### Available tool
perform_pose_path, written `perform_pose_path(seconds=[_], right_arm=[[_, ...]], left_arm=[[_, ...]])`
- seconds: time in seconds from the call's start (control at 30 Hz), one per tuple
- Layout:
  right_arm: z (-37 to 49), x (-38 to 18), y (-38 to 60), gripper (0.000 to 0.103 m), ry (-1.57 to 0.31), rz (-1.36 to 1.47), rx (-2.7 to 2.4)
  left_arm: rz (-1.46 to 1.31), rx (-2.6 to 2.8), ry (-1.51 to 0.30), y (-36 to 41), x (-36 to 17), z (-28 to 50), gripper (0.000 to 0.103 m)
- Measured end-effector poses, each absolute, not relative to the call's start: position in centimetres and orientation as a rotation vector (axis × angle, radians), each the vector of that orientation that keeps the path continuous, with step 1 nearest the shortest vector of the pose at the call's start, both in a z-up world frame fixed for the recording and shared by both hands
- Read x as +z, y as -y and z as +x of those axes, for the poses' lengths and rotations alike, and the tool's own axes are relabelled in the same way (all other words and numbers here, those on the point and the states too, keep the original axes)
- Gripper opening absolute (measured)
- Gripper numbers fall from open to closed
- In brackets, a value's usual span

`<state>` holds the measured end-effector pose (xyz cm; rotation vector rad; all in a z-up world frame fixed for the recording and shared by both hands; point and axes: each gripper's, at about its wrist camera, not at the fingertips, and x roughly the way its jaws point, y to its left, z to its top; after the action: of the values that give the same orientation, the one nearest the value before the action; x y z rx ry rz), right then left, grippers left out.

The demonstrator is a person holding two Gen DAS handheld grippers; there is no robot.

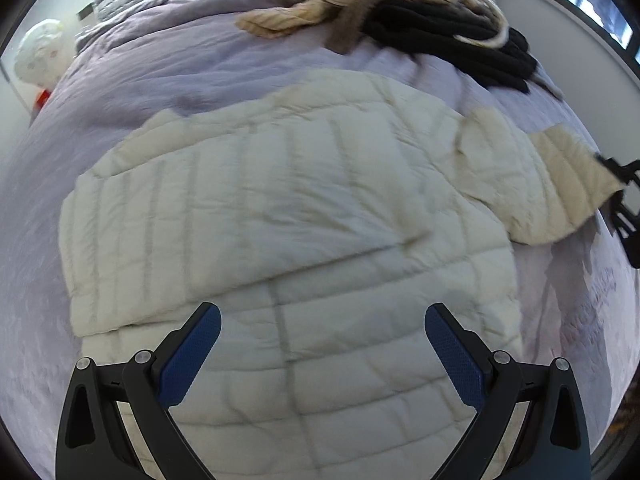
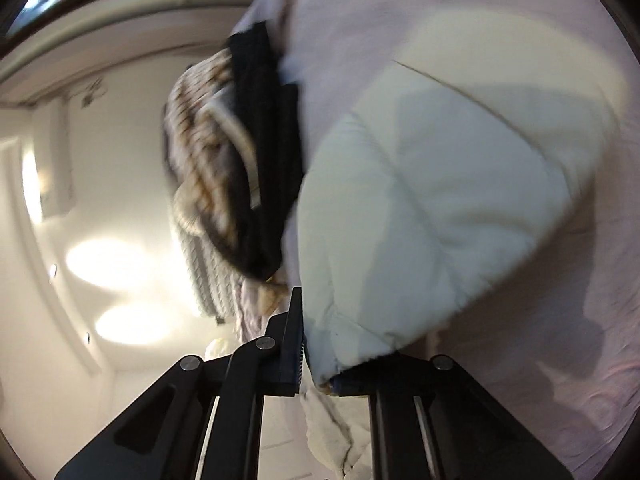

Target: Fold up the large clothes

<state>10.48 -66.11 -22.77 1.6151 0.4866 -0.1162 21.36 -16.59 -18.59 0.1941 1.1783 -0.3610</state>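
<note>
A cream quilted jacket [image 1: 280, 216] lies spread flat across the middle of the bed, on a lilac duvet [image 1: 132, 80]. At the far left edge of the bed sits a white plush toy [image 1: 40, 54] with something red below it. The left gripper [image 1: 322, 320] hangs over the jacket's near part, pointing steeply down, its blue pads [image 1: 192, 354] spread wide with nothing between them and no cloth touched. Further back, past the jacket, a tan striped garment [image 1: 332, 0] lies in a heap, and just to its right a black knit [image 1: 452, 40] lies partly under it. On the right the jacket's sleeve [image 1: 560, 188] runs out toward the bed's edge, where the right gripper [image 1: 622, 184] meets its end. From that gripper's own camera, the right gripper [image 2: 312, 356] has its jaws clenched on the cuff [image 2: 332, 356], the cloth pinched between them and the sleeve [image 2: 420, 208] puffed up beyond. That view is blurred; the striped heap [image 2: 204, 152] and the black knit [image 2: 268, 152] show behind the sleeve.
</note>
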Motion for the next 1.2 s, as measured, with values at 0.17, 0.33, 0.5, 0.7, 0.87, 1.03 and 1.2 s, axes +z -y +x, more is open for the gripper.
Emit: perform_pose_path(seconds=[0.17, 0.33, 0.5, 0.7, 0.87, 1.03, 1.2], right_arm=[[14.8, -18.2, 62.1, 0.011, -0.502, 1.499, 0.053], [20.3, -13.9, 55.8, 0.011, -0.581, 1.314, 0.214], [26.4, -11.0, 46.1, 0.011, -0.735, 1.011, 0.365], [31.1, -13.0, 35.6, 0.011, -0.923, 0.778, 0.429], [32.3, -16.7, 30.6, 0.011, -1.055, 0.622, 0.405], [32.3, -19.9, 29.3, 0.014, -1.161, 0.500, 0.309], [32.2, -19.6, 29.2, 0.068, -1.164, 0.498, 0.265]], left_arm=[[0.149, -0.283, -1.160, 13.1, -18.1, 22.7, 0.102], [0.098, -0.205, -1.138, 9.0, -17.4, 23.8, 0.102], [0.048, -0.121, -1.122, 4.4, -17.3, 24.9, 0.102], [-0.001, -0.057, -1.113, 0.6, -18.0, 25.6, 0.102], [-0.042, -0.035, -1.123, -1.3, -18.9, 25.7, 0.102], [-0.070, -0.034, -1.137, -2.3, -19.5, 25.4, 0.102], [-0.110, -0.037, -1.135, -3.0, -19.3, 25.6, 0.102]])
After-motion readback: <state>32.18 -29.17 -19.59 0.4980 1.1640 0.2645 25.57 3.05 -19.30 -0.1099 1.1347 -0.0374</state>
